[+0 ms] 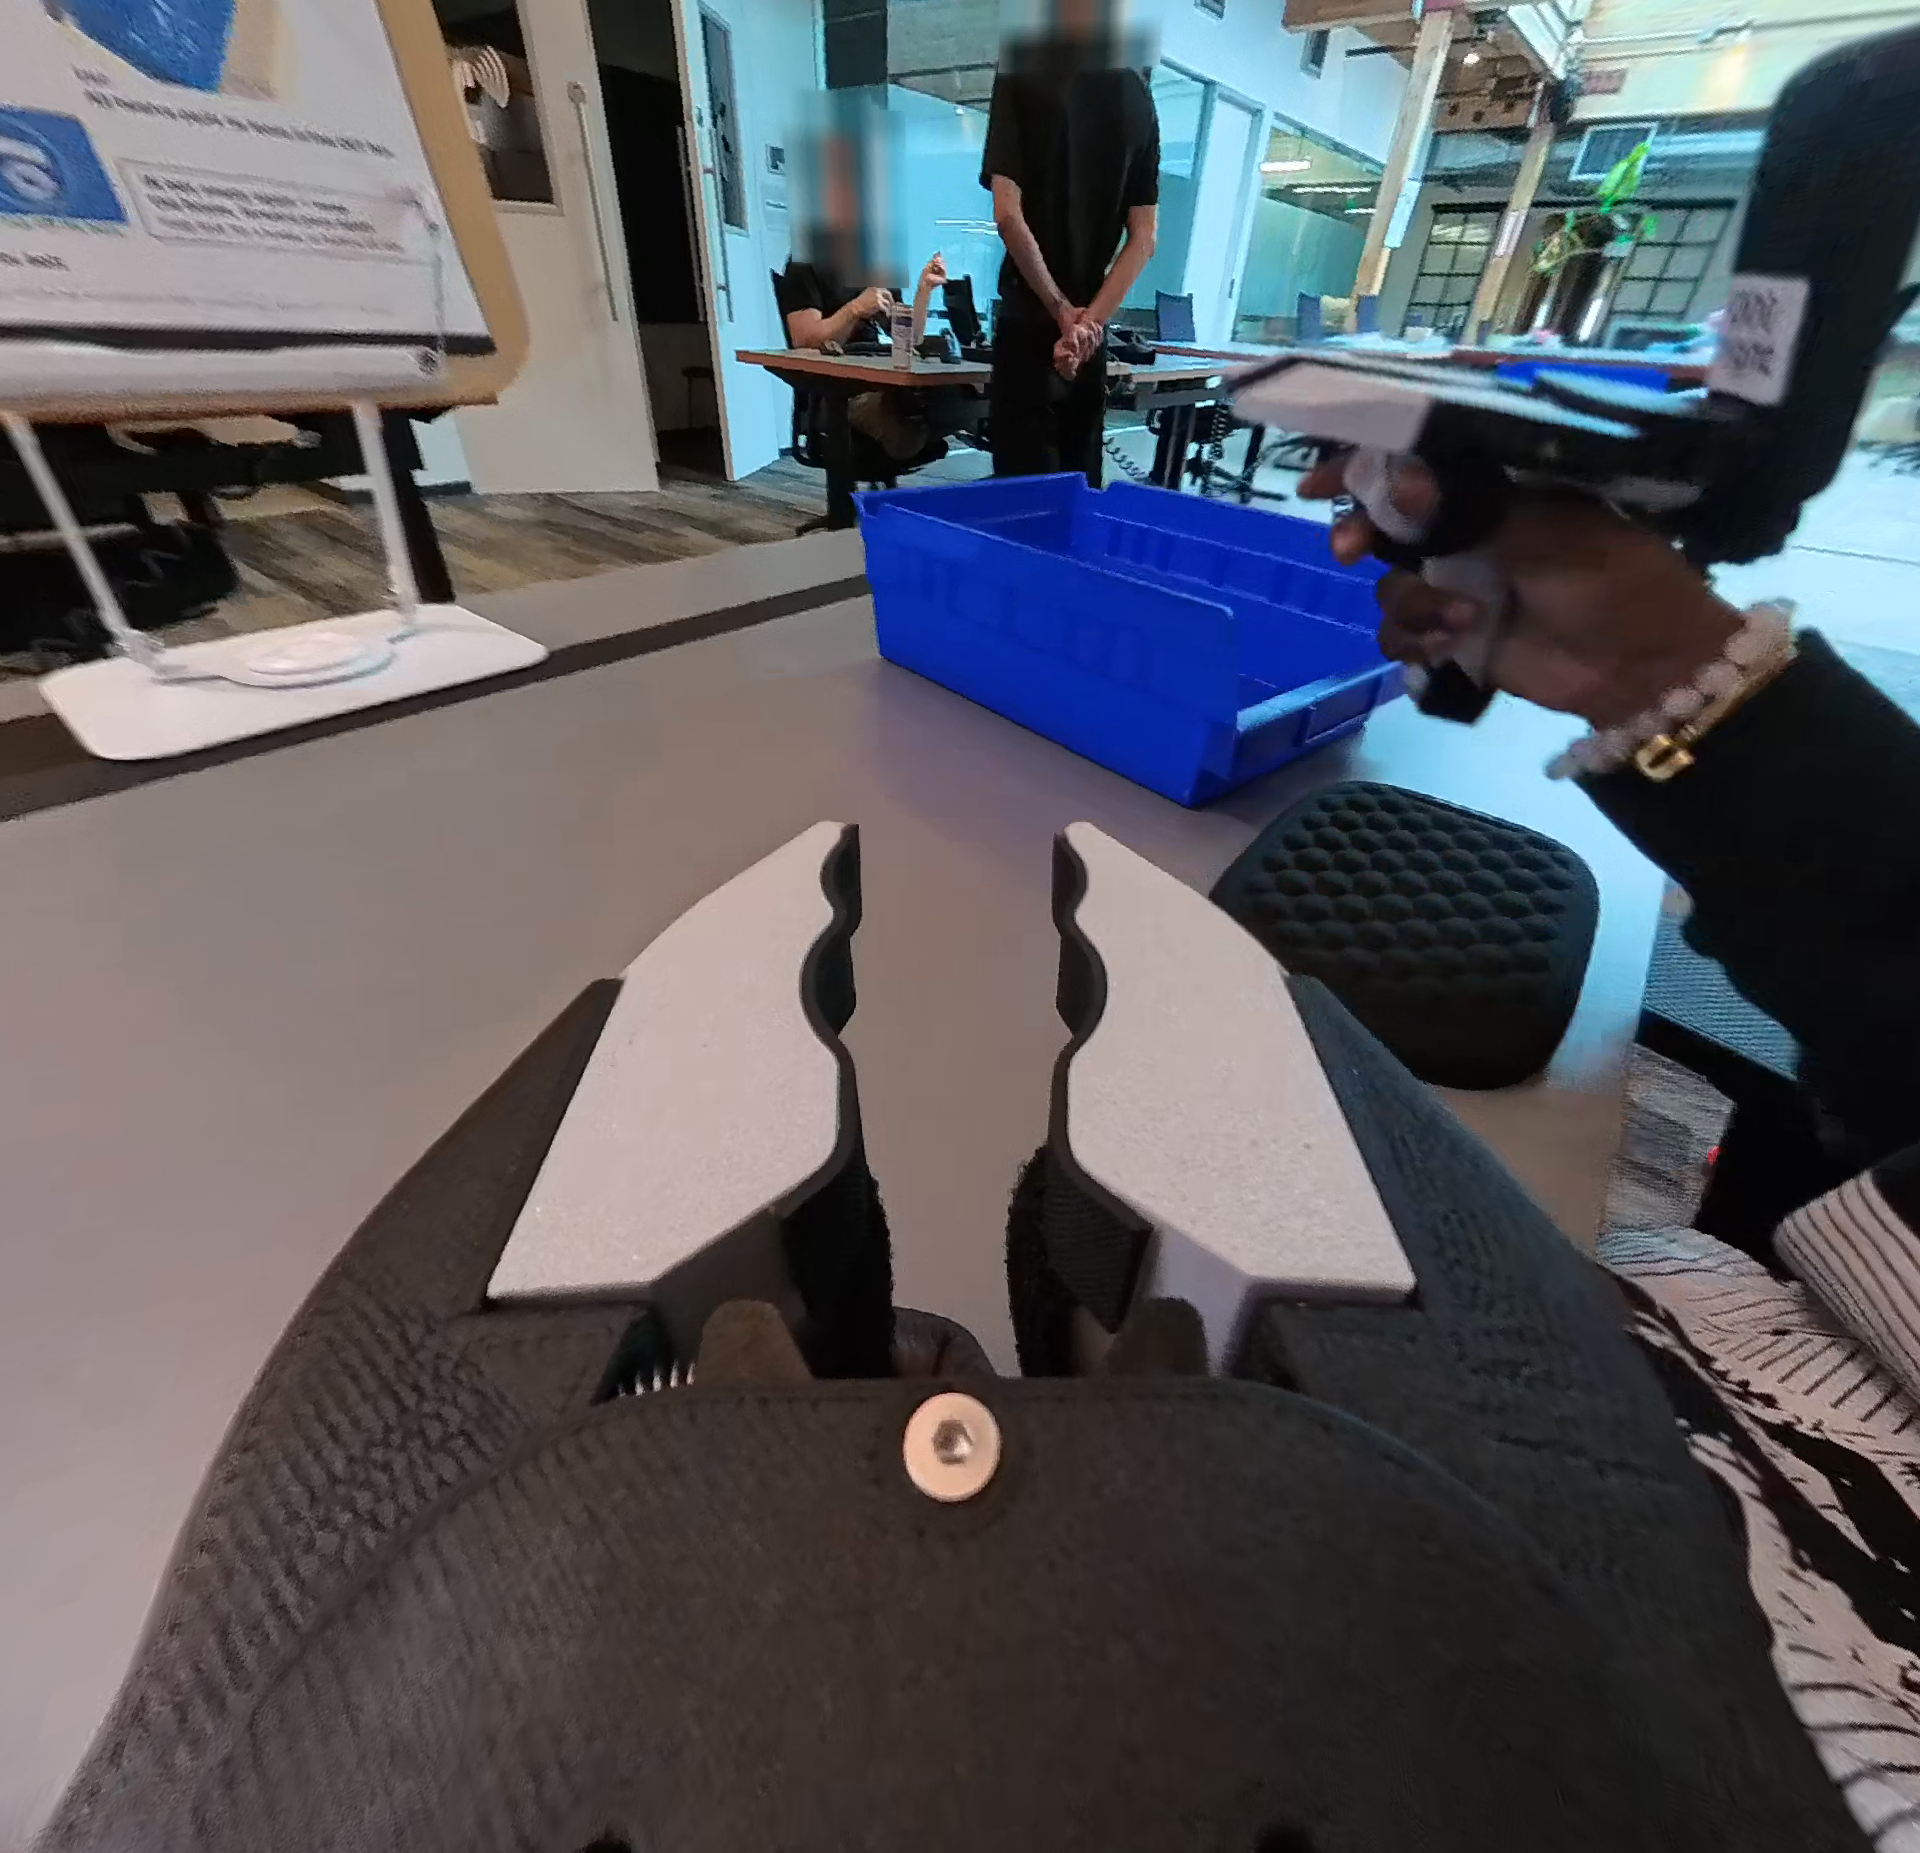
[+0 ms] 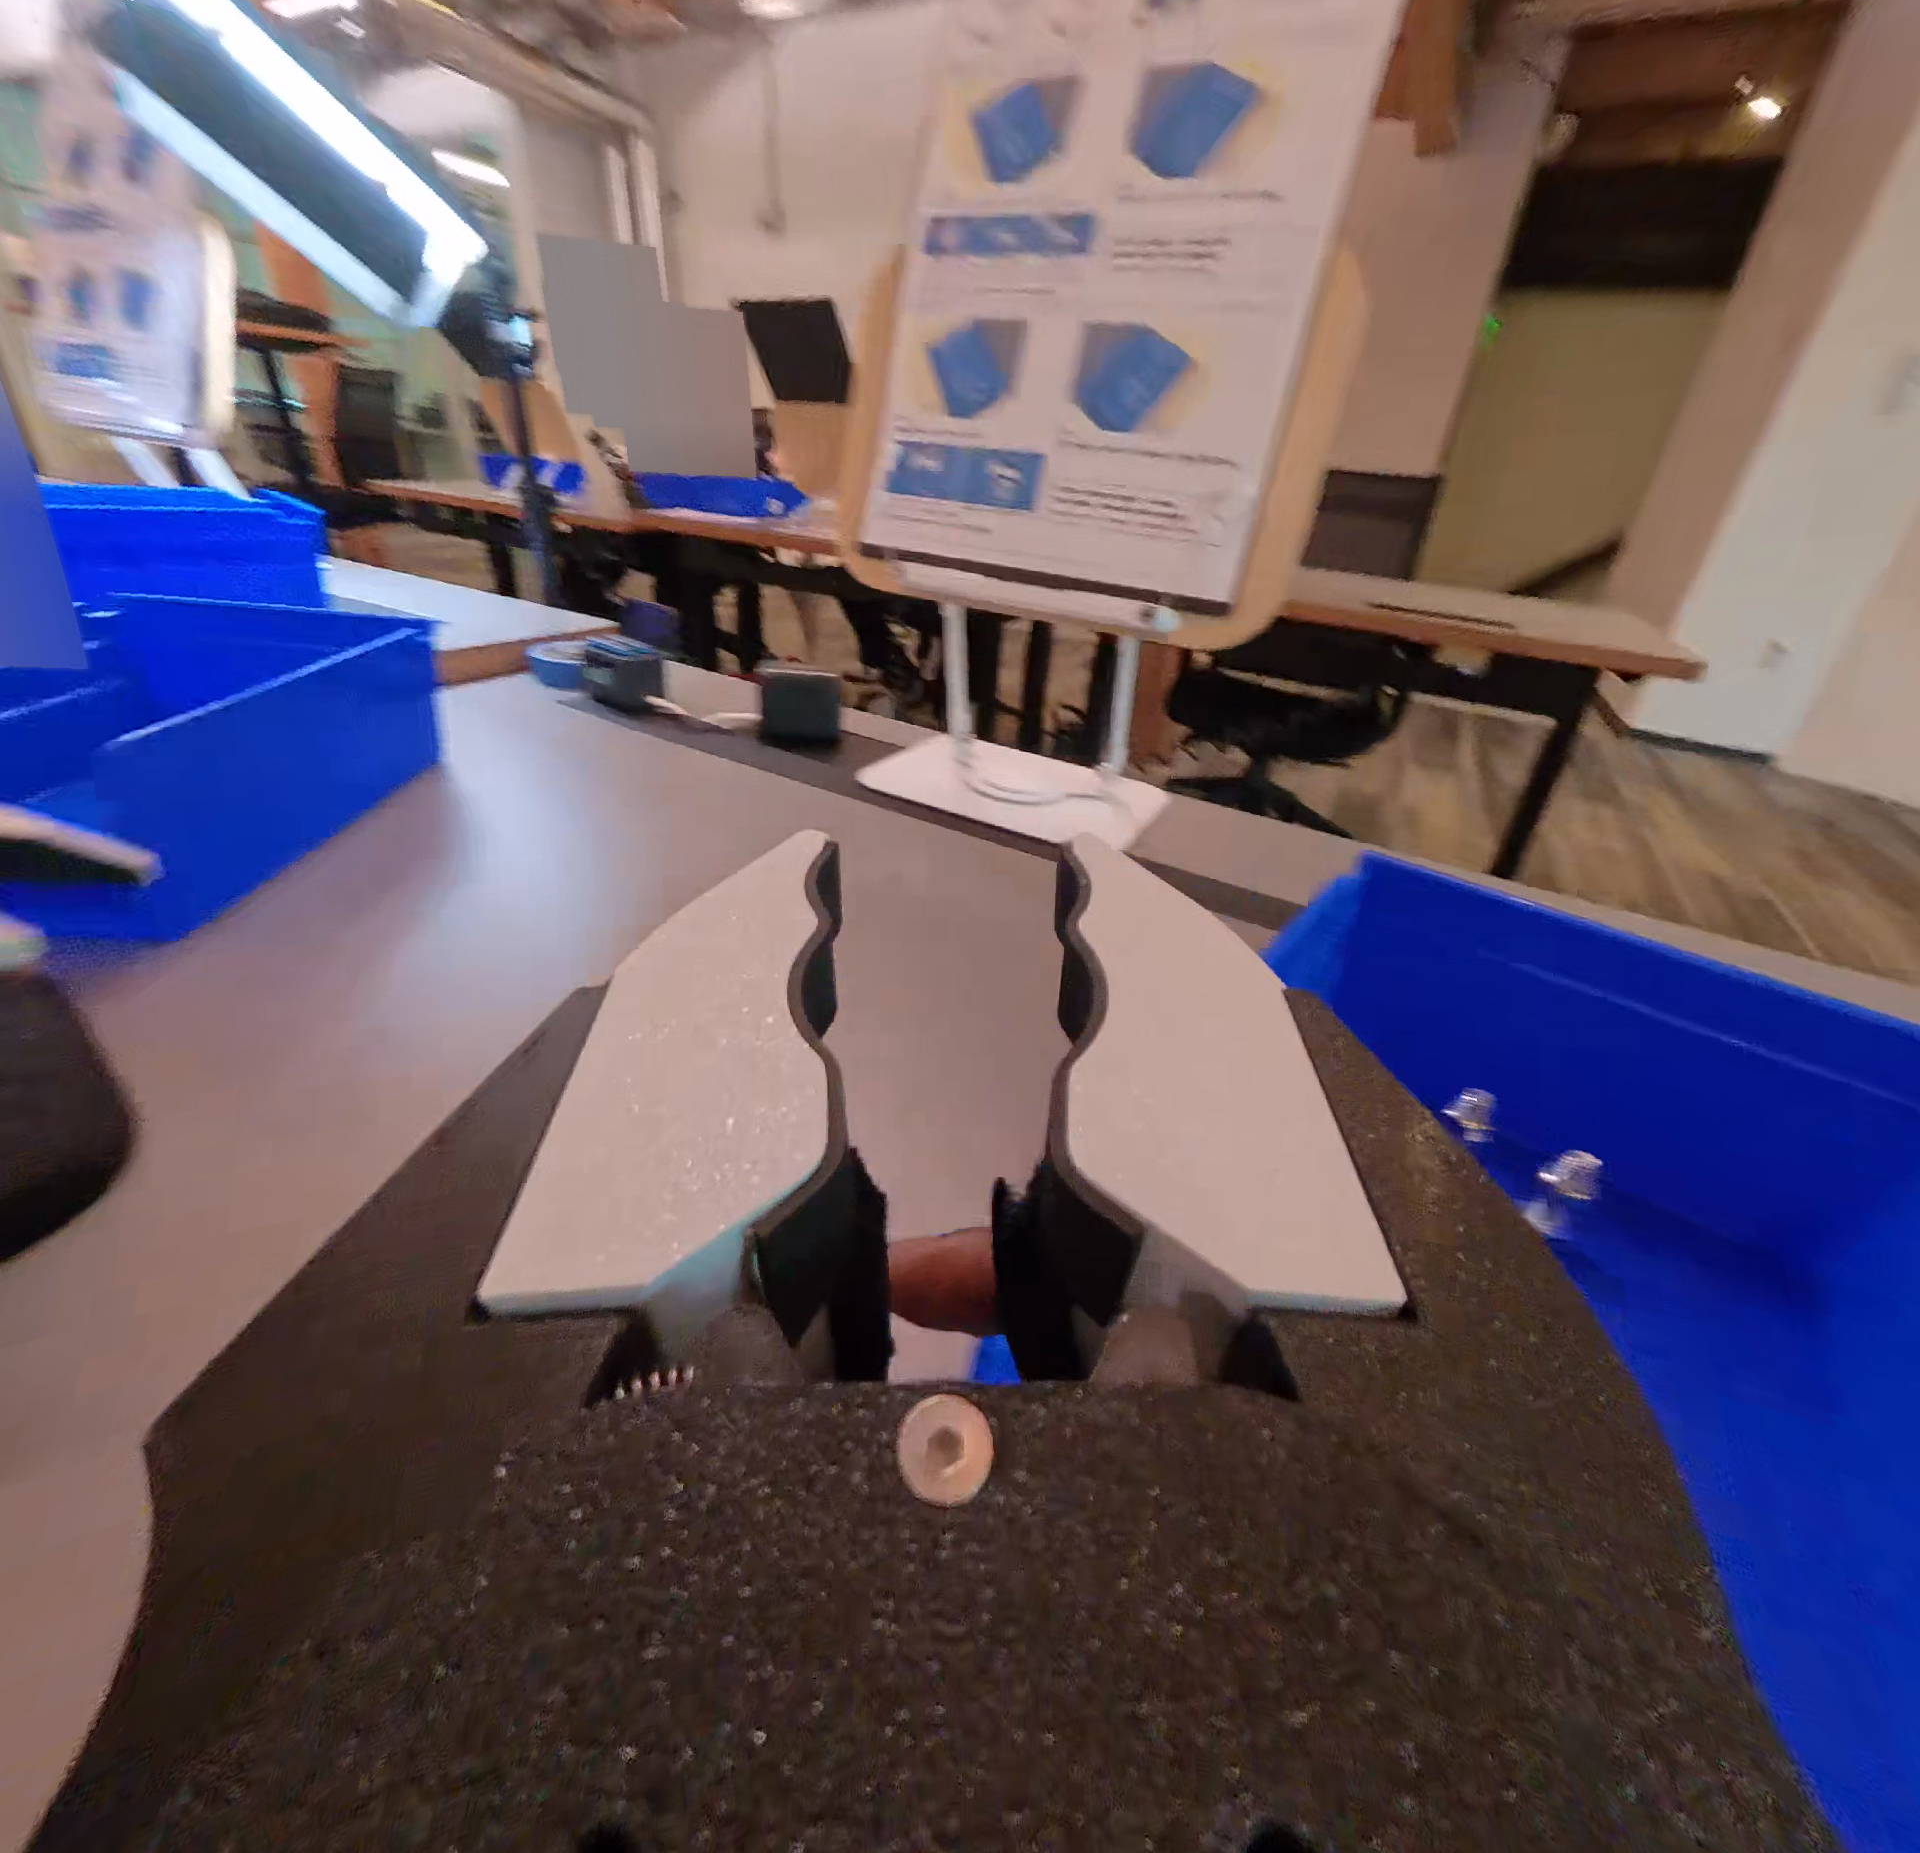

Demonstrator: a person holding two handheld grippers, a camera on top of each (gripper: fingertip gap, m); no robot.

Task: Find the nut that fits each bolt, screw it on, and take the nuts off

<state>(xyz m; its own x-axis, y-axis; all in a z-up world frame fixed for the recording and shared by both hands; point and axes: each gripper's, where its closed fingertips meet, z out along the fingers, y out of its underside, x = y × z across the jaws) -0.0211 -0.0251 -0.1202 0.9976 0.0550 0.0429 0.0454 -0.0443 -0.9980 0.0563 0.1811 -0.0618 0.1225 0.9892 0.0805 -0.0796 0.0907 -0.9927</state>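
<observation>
Both claws are released, with nothing but bare grey tabletop (image 1: 520, 972) showing between the fingers. The left claw (image 1: 956, 868) hovers low over the tabletop, aimed toward a blue bin (image 1: 1049, 619) that sits a little beyond it and to its right; a black dimpled pad (image 1: 1413, 920) lies just in front of that bin, nearer the claw. Above the bin's right end a hand (image 1: 1538, 608) with a beaded bracelet grips the other tool, held up off the surface. The right claw (image 2: 945, 889) also stands apart on air, pointing toward a white-based stand (image 2: 1018, 785) that carries an instruction sheet at the far edge of the tabletop. Just to the right of this claw is a second blue bin (image 2: 1621, 1024), and inside it, close to the near wall, lie two small silvery bolts (image 2: 1522, 1149), blurred so their threads are hard to read; I cannot tell whether nuts are on them. To the left of the stand sit two small dark boxes (image 2: 800, 702) and a roll of blue tape (image 2: 556, 660), and further left more blue bins (image 2: 260, 723). Beyond the first bin, two people (image 1: 1070, 245) are by a desk in the background
</observation>
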